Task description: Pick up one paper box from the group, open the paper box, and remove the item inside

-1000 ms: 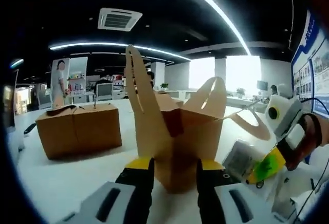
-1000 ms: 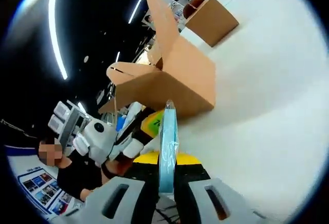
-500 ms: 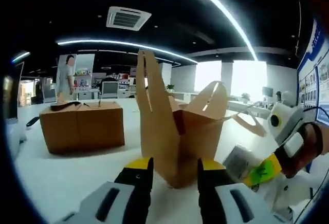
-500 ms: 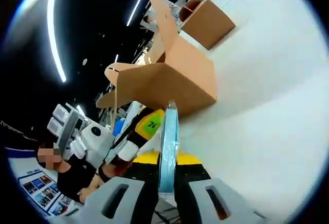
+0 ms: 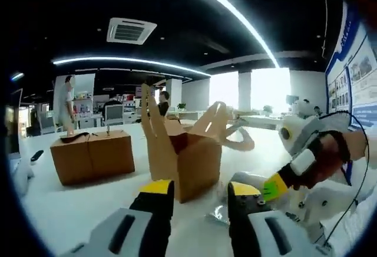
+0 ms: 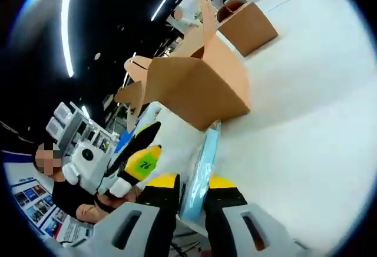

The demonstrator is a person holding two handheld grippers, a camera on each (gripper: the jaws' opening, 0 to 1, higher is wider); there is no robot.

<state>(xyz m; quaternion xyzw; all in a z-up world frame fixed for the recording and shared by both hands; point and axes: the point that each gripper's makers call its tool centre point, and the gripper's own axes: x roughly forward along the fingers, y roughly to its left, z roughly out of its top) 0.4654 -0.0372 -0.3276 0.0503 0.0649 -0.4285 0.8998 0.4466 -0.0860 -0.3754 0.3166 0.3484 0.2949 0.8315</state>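
The open box (image 5: pixel 179 162) stands on the table (image 5: pixel 70 210) just beyond the left gripper (image 5: pixel 194 189), whose jaws are apart, empty. A closed box (image 5: pixel 91 157) sits far left. The right gripper (image 6: pixel 191 180) pinches a pale-blue wrapped item (image 6: pixel 200 165); a green tag (image 6: pixel 143 164) reads "76".

**Bright table, dark ceiling, heavy fisheye bend**

We see long ceiling light strips (image 5: pixel 235 15) glowing against a dark ceiling, and windows (image 5: pixel 253 89) blown out white. The white table (image 6: pixel 306 109) glares. Edges curve strongly; the open paper box (image 5: pixel 179 151) casts a soft shadow.
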